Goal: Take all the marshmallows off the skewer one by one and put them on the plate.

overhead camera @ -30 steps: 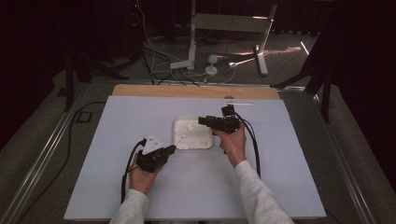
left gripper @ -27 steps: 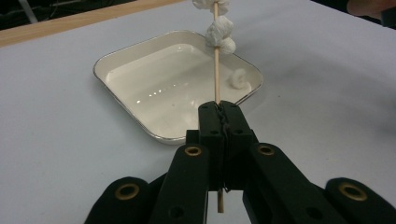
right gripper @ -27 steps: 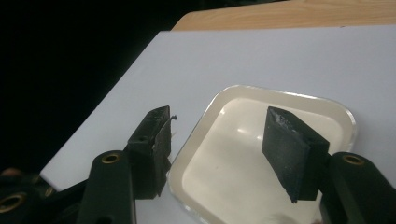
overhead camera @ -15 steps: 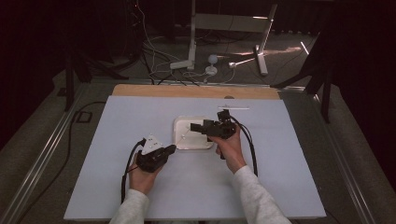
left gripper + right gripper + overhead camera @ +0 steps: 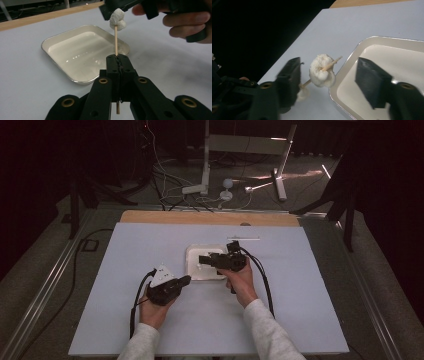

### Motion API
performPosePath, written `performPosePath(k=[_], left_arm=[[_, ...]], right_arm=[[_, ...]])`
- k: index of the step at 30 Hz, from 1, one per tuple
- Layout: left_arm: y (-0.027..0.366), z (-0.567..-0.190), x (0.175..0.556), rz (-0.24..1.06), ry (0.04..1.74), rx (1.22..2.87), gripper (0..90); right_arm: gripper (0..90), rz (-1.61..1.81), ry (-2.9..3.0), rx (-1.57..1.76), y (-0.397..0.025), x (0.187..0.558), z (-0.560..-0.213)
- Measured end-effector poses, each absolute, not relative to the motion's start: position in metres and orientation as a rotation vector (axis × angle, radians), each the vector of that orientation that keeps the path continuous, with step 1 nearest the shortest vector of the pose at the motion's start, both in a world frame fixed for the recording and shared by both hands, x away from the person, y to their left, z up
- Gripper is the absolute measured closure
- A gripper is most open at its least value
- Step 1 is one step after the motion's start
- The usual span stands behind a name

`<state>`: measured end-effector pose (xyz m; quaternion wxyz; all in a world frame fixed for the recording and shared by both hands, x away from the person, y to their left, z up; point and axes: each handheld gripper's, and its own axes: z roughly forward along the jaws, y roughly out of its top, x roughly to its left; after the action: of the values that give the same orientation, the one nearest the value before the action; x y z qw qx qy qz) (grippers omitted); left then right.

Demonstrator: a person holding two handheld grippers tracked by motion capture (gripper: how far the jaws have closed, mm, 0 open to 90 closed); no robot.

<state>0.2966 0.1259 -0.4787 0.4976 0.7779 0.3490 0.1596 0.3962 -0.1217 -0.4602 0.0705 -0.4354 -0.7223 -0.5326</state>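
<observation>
My left gripper [image 5: 117, 58] is shut on a thin wooden skewer [image 5: 116, 40] that stands upright with a white marshmallow [image 5: 117, 19] speared near its tip. My right gripper [image 5: 328, 68] is open, with one jaw on each side of the marshmallow [image 5: 322, 71] and a gap on both sides. The skewer tip [image 5: 335, 60] pokes out past the marshmallow. In the high view the left gripper [image 5: 187, 279] sits at the near left edge of a white tray [image 5: 192, 270]. The right gripper [image 5: 202, 260] reaches over that tray from the right.
The shallow white tray [image 5: 75, 80] looks empty and glossy. A thin white stick [image 5: 243, 239] lies on the table beyond it. A wooden strip [image 5: 210, 217] runs along the far table edge. A stand and cables [image 5: 205, 190] are on the floor behind.
My right gripper has moved left and a little nearer over the tray, up to the skewer's marshmallow. The left gripper has hardly moved.
</observation>
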Motion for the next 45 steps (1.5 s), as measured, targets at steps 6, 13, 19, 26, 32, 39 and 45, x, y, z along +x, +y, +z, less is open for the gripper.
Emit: performPosePath(k=[6, 13, 19, 26, 32, 39, 45], left_arm=[[0.125, -0.480, 0.296, 0.386, 0.831, 1.879, 89.9], [0.125, -0.481, 0.297, 0.380, 0.829, 1.885, 90.0], [0.128, -0.480, 0.298, 0.363, 0.817, 1.874, 90.0], [0.129, -0.475, 0.297, 0.396, 0.811, 1.882, 90.0], [0.130, -0.480, 0.294, 0.470, 0.830, 1.998, 90.0], [0.143, -0.479, 0.299, 0.401, 0.896, 1.891, 90.0], [0.138, -0.481, 0.298, 0.420, 0.886, 1.922, 90.0]], right_arm=[[64.5, -1.559, -2.060, -1.300, -0.120, 0.397, -0.463], [75.2, -1.580, -1.998, -1.320, -0.120, 0.395, -0.458], [78.0, -1.601, -2.002, -1.356, -0.122, 0.395, -0.450], [78.8, -1.620, -2.008, -1.391, -0.122, 0.398, -0.442], [80.5, -1.668, -1.990, -1.483, -0.129, 0.399, -0.437], [79.2, -1.731, -2.062, -1.486, -0.177, 0.408, -0.401], [77.7, -1.688, -2.156, -1.446, -0.161, 0.407, -0.409]])
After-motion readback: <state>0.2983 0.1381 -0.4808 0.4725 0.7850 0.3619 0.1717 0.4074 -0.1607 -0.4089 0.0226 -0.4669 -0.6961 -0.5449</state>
